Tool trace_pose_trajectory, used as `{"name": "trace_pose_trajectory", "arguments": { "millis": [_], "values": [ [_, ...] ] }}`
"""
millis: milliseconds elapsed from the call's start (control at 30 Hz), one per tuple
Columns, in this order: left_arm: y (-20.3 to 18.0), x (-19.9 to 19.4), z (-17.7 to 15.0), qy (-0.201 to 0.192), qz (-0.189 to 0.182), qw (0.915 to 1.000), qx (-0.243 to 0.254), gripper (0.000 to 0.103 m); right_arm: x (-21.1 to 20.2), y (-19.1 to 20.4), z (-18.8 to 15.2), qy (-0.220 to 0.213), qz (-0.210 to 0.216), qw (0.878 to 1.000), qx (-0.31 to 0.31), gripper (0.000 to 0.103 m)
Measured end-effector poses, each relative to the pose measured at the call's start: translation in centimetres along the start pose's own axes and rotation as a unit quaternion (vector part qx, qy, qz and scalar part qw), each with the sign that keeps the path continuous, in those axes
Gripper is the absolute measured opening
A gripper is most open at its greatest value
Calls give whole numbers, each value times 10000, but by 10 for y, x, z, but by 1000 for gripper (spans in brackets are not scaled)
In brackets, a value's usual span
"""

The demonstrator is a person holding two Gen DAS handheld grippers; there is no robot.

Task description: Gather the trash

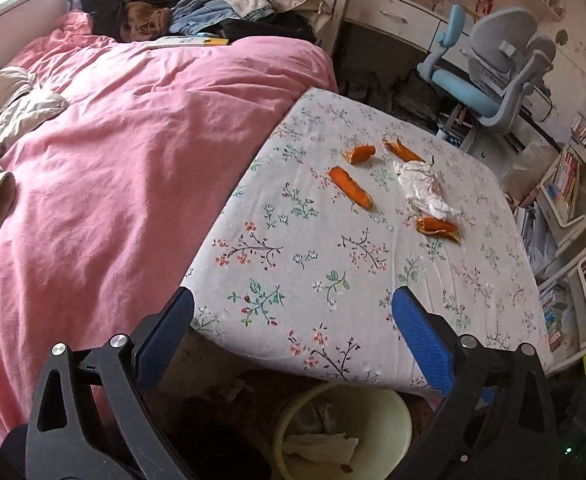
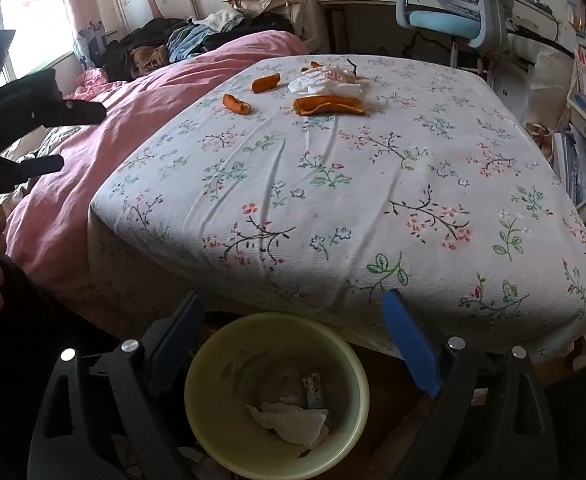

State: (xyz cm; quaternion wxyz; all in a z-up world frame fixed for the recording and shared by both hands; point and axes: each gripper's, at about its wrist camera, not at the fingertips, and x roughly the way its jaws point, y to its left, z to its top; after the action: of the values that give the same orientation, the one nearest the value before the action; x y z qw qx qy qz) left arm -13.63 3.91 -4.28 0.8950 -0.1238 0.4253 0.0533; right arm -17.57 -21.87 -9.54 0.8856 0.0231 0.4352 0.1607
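1. Flowery sheet point(image 1: 333, 264) covers the bed; a pink blanket point(image 1: 113, 152) lies to its left.
2. Orange peels point(image 1: 351, 187) and a crumpled tissue point(image 1: 423, 188) sit on the far part of the sheet.
3. Your yellow bin point(image 2: 277, 396) sits near, below the bed edge, with paper inside.
4. Your left tool point(image 1: 293, 332) and right tool point(image 2: 295, 340) are both wide open, holding nothing.

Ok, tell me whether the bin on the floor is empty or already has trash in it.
Not empty. The bin holds a crumpled tissue and a small wrapper at its bottom.
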Motion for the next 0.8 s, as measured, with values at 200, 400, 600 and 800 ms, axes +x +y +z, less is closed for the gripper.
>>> {"name": "trace_pose_trajectory", "arguments": {
  "millis": [200,400,600,800],
  "values": [
    [-1,1,-2,-1,57,10000,19,96,-3,1,-1,-36,-7,10000,1,87],
    [-1,2,-2,12,70,10000,41,96,-3,2,-2,-25,-30,10000,-17,87],
    [-2,3,-3,17,57,9999,84,96,-3,3,-3,-18,-48,10000,-41,87],
    [-3,4,-3,43,40,9999,118,96,-1,4,-3,-2,-57,10000,-54,88]
  ]
}}
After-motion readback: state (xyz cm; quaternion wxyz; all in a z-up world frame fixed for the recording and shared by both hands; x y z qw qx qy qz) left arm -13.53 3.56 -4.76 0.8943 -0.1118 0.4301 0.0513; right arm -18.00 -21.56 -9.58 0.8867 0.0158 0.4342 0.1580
